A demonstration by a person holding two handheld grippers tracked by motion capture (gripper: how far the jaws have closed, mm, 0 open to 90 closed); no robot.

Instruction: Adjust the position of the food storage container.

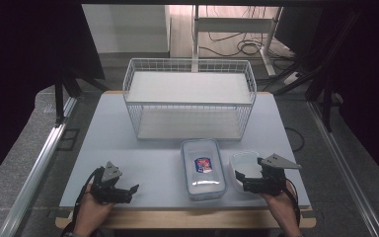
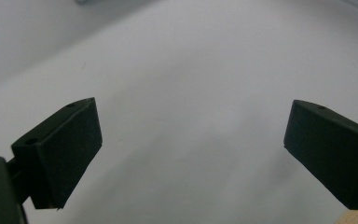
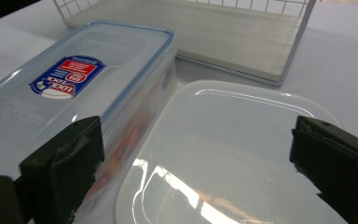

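High view: left gripper (image 1: 128,190) over bare table (image 1: 143,163), jaws spread, empty. Right gripper (image 1: 240,178) above the small translucent container (image 1: 243,163), just beside the tall lidded box (image 1: 203,168).

Left gripper view: 2 jaws wide apart over white tabletop.

Right gripper view: jaws spread over the container, pinching nothing.

Left hand-held gripper (image 1: 128,190) jaws wide, right hand-held gripper (image 1: 241,179) likewise
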